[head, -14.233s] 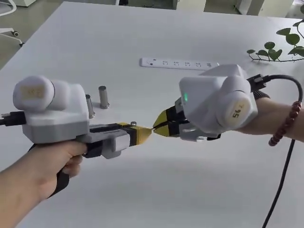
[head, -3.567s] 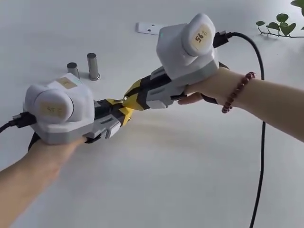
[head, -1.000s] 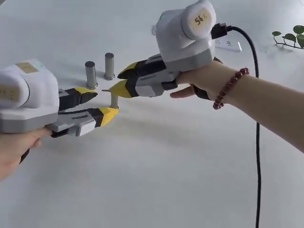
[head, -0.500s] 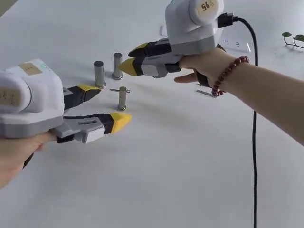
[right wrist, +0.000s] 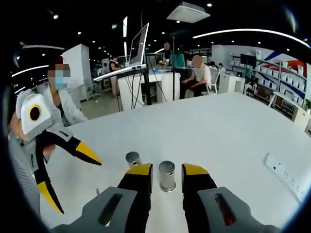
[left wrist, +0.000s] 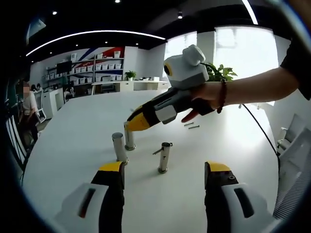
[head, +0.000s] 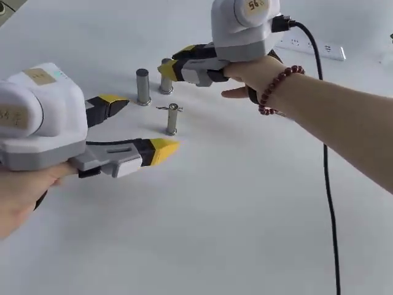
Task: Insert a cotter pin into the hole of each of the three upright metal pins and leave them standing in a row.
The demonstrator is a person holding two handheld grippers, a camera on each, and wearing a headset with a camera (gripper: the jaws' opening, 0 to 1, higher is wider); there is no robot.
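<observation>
On the desk (head: 245,209), the near metal pin (head: 172,120) holds a wire pin (head: 163,108). The left gripper (head: 149,123) and right gripper (head: 168,62) fingers are open.

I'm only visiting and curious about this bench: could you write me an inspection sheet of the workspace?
Surface: white table, plain.
Job's things: nearest pin holds a cotter pin; second pin and third pin without one; all upright; loose cotter pins lie aside.
Clutter: power strip.
Grippers: left tongs wide open; right tongs narrowly open at the third pin.
Cables: black cable from the right tool.
Surroundings: office desks, seated people, plant.
</observation>
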